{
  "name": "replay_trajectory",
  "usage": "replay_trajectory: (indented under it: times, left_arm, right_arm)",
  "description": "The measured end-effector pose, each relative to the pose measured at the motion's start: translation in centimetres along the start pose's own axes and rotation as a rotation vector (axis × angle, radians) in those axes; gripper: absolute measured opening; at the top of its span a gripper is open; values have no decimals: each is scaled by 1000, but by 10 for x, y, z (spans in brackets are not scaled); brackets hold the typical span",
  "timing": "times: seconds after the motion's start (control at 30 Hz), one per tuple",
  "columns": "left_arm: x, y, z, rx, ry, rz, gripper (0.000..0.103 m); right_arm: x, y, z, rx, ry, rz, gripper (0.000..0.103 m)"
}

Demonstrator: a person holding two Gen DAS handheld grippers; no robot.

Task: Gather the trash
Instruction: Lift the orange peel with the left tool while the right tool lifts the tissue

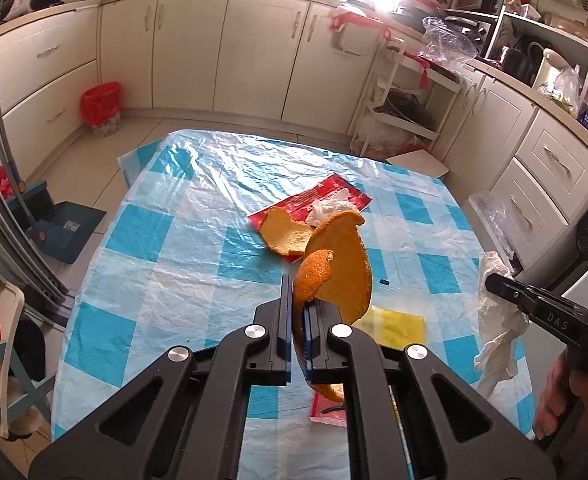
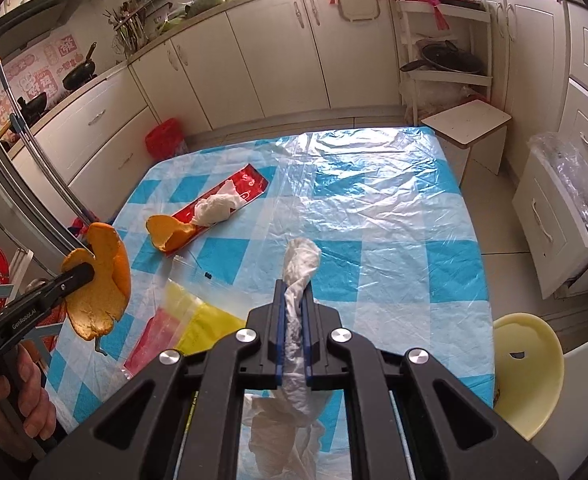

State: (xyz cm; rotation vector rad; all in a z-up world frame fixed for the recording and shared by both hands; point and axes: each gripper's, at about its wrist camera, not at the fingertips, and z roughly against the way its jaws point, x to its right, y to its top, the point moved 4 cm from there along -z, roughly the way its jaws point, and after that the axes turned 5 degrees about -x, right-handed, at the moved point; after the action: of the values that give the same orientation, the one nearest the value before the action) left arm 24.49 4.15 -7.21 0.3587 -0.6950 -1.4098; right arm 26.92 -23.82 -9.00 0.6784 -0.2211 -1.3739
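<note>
My left gripper (image 1: 297, 296) is shut on a large orange peel (image 1: 344, 260), held above the table (image 1: 165, 264); the same peel (image 2: 103, 280) and gripper (image 2: 79, 274) show at the left of the right wrist view. My right gripper (image 2: 294, 292) is shut on a crumpled white tissue (image 2: 300, 264), which hangs down behind the fingers; that tissue (image 1: 494, 312) and gripper (image 1: 494, 280) appear at the right of the left wrist view. On the blue-checked cloth lie a second orange peel (image 2: 169, 234), a red wrapper (image 2: 229, 196) and another white tissue wad (image 2: 215, 208).
A yellow and red clear-plastic packet (image 2: 189, 320) lies near the table's front. A red-lined bin (image 1: 101, 108) stands on the floor by the cabinets. A white stool (image 2: 468, 124) sits beyond the table, a yellow chair (image 2: 530, 368) at right, a blue dustpan (image 1: 67, 228) at left.
</note>
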Motion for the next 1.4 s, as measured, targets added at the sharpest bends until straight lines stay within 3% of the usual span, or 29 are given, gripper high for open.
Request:
replay_trajectory:
  times: [0.27, 0.73, 1.4]
  left_arm:
    - [28, 0, 0, 17, -60, -41, 4]
    - [59, -14, -16, -33, -122, -89, 4]
    - [59, -14, -28, -63, -160, -72, 4]
  right_arm:
    - [15, 2, 15, 53, -4, -28, 8]
    - [59, -5, 38, 87, -42, -109, 8]
    - [70, -8, 33, 86, -22, -130, 8]
